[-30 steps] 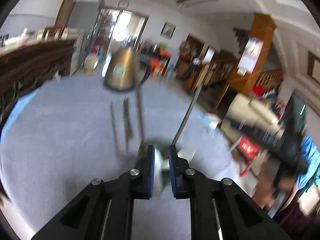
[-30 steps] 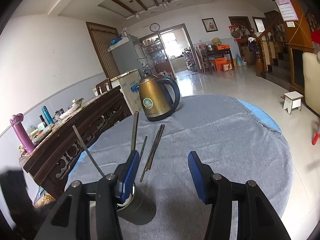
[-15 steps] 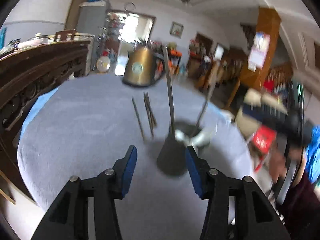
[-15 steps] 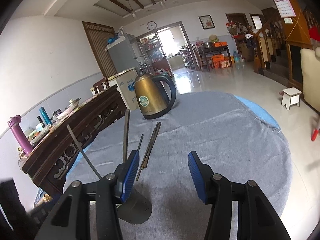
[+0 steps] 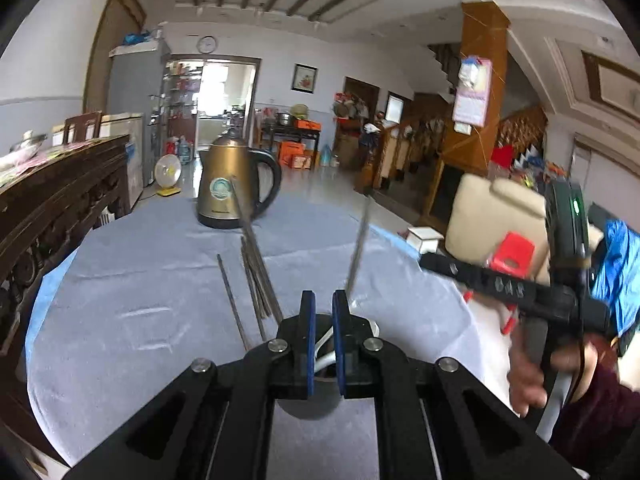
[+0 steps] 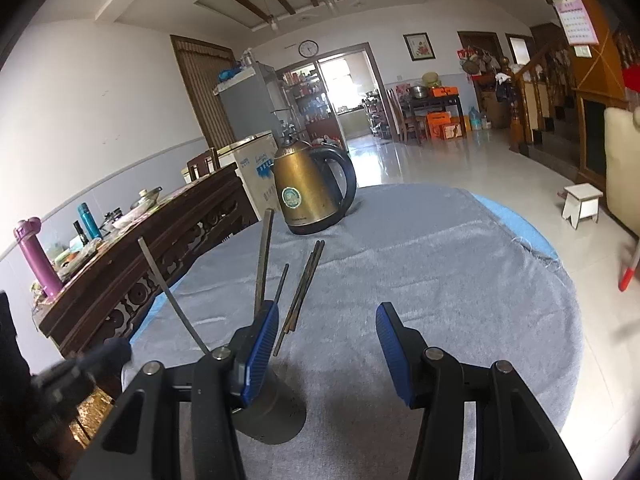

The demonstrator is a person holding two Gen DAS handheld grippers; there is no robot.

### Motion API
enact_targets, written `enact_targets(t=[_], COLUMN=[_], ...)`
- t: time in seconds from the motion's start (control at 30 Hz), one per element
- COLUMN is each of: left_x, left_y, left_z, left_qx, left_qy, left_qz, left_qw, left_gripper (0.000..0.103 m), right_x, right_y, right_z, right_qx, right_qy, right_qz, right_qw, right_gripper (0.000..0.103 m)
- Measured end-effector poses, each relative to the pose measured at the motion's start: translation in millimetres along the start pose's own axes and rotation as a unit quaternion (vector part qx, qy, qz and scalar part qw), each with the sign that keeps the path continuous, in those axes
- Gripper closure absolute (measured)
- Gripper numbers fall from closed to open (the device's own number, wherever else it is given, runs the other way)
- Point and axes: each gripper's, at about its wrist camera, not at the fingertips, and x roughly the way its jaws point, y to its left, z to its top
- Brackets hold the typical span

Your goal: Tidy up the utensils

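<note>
The left gripper (image 5: 323, 312) hung directly above the dark utensil holder (image 6: 269, 408), its blue pads nearly together with only a narrow gap between them; a white utensil (image 5: 325, 354) showed in that gap, low down at the holder's mouth, though whether the pads actually pinched it could not be told. Two long metal utensils stood tilted in the holder: a flat one (image 6: 264, 258) leaning toward the kettle (image 6: 310, 188) and a thinner rod (image 6: 172, 292) slanting away from it, toward the dark wooden sideboard (image 6: 152, 248). The right gripper (image 6: 326, 346) was released, its jaws spread wide, with its left pad just beside the holder's rim. Between the holder and the kettle, a small bundle of chopsticks (image 6: 304, 284) lay flat on the grey-covered tabletop (image 6: 440, 272), and a single stick (image 6: 282, 280) lay just beside the bundle on the sideboard side. The kettle stood upright at the far edge of the tabletop.
</note>
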Motion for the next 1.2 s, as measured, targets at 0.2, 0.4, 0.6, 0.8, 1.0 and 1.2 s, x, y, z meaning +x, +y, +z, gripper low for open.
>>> enact_targets(t=[0.2, 0.4, 0.6, 0.8, 1.0, 1.2], left_x=[4.8, -5.6, -10.7, -6.3, -6.0, 3.8], left_y=[25.0, 25.6, 5.0, 3.1, 5.8, 16.3], left_z=[-22.2, -22.9, -10.3, -9.1, -8.8, -13.3], left_qx=[-0.056, -0.08, -0.038, -0.028, -0.033, -0.029], left_qy=[0.046, 0.054, 0.052, 0.075, 0.083, 0.101], left_qz=[0.043, 0.102, 0.14, 0.177, 0.199, 0.22], left_qw=[0.9964, 0.9901, 0.9881, 0.981, 0.976, 0.9698], left_gripper=[0.095, 0.034, 0.026, 0.023, 0.023, 0.023], right_x=[1.2, 0.6, -3.1, -8.6, -12.3, -7.9], right_y=[0.4, 20.4, 42.3, 52.3, 53.5, 51.4], right_z=[-0.7, -3.8, -6.8, -9.1, -12.6, -15.0], right_qx=[-0.008, -0.059, -0.122, -0.15, -0.152, -0.151], right_qy=[0.006, 0.022, 0.031, 0.037, 0.046, 0.06], right_qz=[0.003, -0.021, -0.091, -0.121, -0.128, -0.132], right_qw=[1.0, 0.998, 0.988, 0.981, 0.979, 0.978], right_gripper=[0.049, 0.049, 0.047, 0.046, 0.045, 0.045])
